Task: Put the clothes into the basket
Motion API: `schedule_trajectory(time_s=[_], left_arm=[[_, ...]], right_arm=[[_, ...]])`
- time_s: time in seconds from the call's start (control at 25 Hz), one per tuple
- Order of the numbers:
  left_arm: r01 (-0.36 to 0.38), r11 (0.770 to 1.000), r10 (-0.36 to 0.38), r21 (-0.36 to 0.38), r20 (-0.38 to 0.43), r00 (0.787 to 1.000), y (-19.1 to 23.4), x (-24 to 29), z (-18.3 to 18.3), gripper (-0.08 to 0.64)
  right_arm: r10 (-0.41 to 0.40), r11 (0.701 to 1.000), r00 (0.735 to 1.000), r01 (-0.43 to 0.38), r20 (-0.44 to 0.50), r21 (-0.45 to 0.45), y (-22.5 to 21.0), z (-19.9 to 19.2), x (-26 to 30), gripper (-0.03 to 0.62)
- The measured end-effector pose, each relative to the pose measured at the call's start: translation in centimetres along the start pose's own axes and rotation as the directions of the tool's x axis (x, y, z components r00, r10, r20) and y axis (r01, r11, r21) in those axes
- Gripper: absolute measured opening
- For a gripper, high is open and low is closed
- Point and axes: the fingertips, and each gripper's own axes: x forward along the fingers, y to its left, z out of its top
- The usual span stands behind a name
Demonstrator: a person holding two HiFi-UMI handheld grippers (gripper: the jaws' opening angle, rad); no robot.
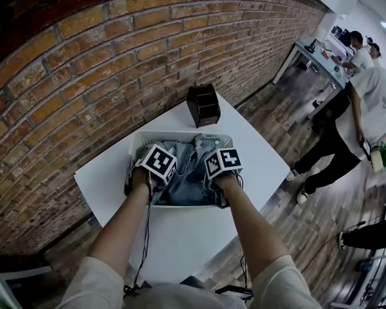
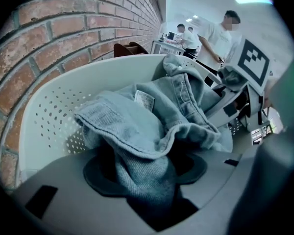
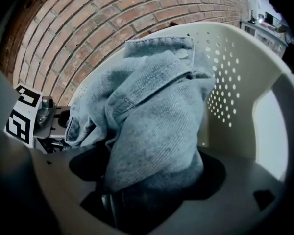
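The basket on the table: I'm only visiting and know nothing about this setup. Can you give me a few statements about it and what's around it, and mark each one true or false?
1. The jeans lie in the white basket. True.
2. The basket stands on the floor. False: it stands on the white table.
3. Denim is gathered between the jaws of the left gripper. True.
4. The wall behind the table is plain white plaster. False: it is a red brick wall.
5. The dark box sits inside the basket. False: it stands on the table behind the basket, near the wall.
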Motion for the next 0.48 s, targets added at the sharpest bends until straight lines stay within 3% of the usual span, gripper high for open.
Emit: schedule_trajectory(time_s=[0.2, 0.48], left_arm=[[-0.019, 1.000, 0.019, -0.010, -0.010, 1.000, 0.2, 0.3, -0.1, 0.238], [-0.077, 0.996, 0.078, -0.037, 0.018, 0.997, 0.6, -1.0, 0.2, 0.238]], right_arm=[[-0.018, 1.000, 1.000, 0.018, 0.005, 0.014, -0.2, 0.1, 0.0, 0.449], [-0.078, 0.997, 0.993, 0.077, 0.091, 0.015, 0.3, 1.1, -2.6, 0.449]])
